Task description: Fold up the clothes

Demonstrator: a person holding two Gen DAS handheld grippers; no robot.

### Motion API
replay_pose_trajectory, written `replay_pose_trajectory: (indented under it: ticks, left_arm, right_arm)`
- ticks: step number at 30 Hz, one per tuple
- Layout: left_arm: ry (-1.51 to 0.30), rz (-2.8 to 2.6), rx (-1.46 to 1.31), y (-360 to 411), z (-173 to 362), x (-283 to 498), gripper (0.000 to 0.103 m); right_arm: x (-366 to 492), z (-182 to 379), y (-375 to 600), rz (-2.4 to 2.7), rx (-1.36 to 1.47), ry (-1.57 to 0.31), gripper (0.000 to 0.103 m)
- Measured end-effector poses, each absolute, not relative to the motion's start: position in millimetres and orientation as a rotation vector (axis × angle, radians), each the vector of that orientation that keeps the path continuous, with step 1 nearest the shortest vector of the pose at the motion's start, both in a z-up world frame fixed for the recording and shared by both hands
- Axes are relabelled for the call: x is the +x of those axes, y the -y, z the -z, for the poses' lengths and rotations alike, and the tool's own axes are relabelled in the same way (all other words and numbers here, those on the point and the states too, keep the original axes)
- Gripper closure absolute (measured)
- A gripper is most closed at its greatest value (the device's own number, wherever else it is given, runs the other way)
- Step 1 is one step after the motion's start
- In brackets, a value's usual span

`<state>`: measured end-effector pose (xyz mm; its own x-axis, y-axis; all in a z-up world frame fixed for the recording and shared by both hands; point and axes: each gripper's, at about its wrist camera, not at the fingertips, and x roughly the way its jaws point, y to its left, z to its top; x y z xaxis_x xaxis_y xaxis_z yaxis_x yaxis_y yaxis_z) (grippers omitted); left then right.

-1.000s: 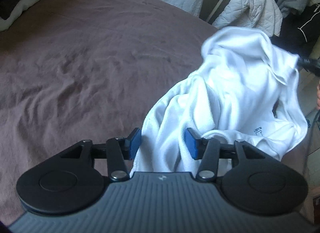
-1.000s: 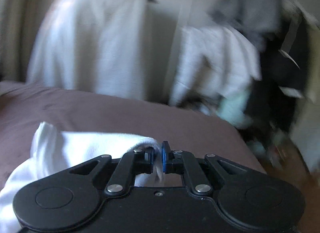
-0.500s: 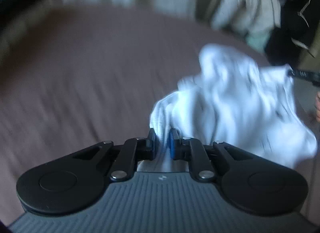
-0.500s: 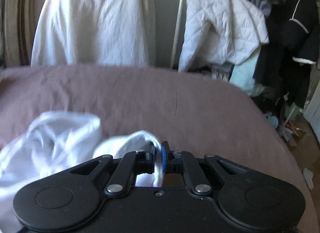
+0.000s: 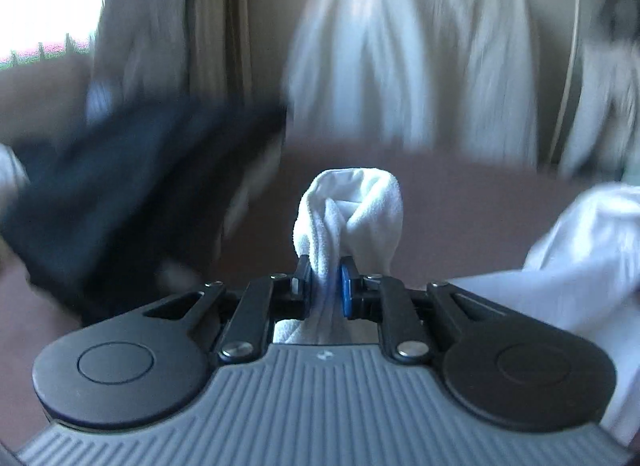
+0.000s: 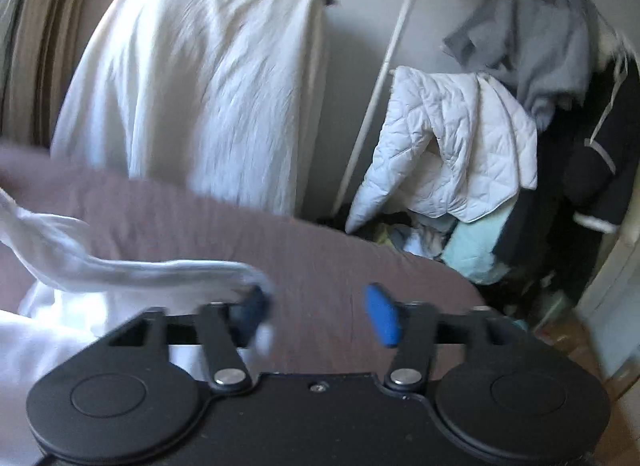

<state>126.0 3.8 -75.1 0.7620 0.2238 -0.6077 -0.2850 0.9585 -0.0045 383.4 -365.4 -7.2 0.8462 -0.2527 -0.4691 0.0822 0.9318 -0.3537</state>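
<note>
In the left wrist view there is one left gripper (image 5: 325, 281), and its two fingers are squeezed tight on a bunch of the one white garment (image 5: 349, 207). The pinched cloth puffs up in a small lump just past the fingertips, and more of the same white cloth hangs at the right edge. Below it lies the brown bed cover (image 5: 460, 221). One dark blurry shape (image 5: 120, 185) sits on the left; what it is cannot be told. Behind hangs one big white sheet (image 5: 408, 65), also blurred. In the right wrist view there is one right gripper (image 6: 316, 316), and its two fingers stand wide apart with nothing between them. The white garment (image 6: 60, 306) lies at the left on the brown bed cover (image 6: 320, 266). One long strip of it runs side to side, from the left edge up to the left finger (image 6: 250, 316), and seems to touch it. Behind the bed hang the big white sheet (image 6: 200, 97), one white quilted jacket (image 6: 452, 145), one grey top (image 6: 532, 49) and one thin white pole (image 6: 380, 77).
</note>
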Motion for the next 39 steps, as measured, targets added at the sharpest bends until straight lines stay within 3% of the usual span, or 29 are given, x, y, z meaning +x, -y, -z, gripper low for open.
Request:
replay_pose_trajectory:
  ticks: [4, 7, 15, 16, 19, 24, 27, 29, 32, 37, 39]
  left_arm:
    - [-0.686, -0.269, -0.108, -15, 117, 118, 0.089]
    - [-0.645, -0.265, -0.117, -12, 122, 112, 0.089]
    - [-0.467, -0.367, 0.081, -1, 82, 119, 0.090]
    - [-0.446, -0.394, 0.133, 4, 75, 125, 0.099]
    - [-0.415, -0.511, 0.246, 5, 71, 142, 0.098]
    - [-0.609, -0.303, -0.135, -24, 79, 122, 0.096]
    - [-0.634, -0.169, -0.216, -13, 79, 105, 0.086]
    - [-0.599, -0.085, -0.249, 0, 79, 97, 0.052]
    - [-0.609, 0.032, -0.273, 26, 85, 94, 0.049]
    - [-0.705, 0.193, -0.298, 68, 116, 104, 0.049]
    - [-0.765, 0.207, -0.306, 80, 129, 109, 0.043]
  right_arm:
    - [334, 38, 330, 0.117, -0.381, -0.546, 0.038]
    - [290, 52, 321, 0.063, -0.331, -0.570, 0.027]
    - [233, 91, 351, -0.045, 0.038, -0.747, 0.024]
    - [233, 94, 356, -0.056, 0.080, -0.756, 0.024]
    - [232, 103, 369, -0.090, 0.204, -0.784, 0.024]
    - [230, 117, 391, -0.145, 0.412, -0.827, 0.024]
    - [233, 134, 394, -0.176, 0.551, -0.858, 0.024]
    - [233, 154, 398, -0.194, 0.724, -0.858, 0.024]
    - [227, 179, 400, -0.181, 0.928, -0.818, 0.023]
    - [246, 164, 395, -0.034, 0.742, -0.756, 0.023]
    - [262, 158, 394, -0.006, 0.663, -0.760, 0.023]
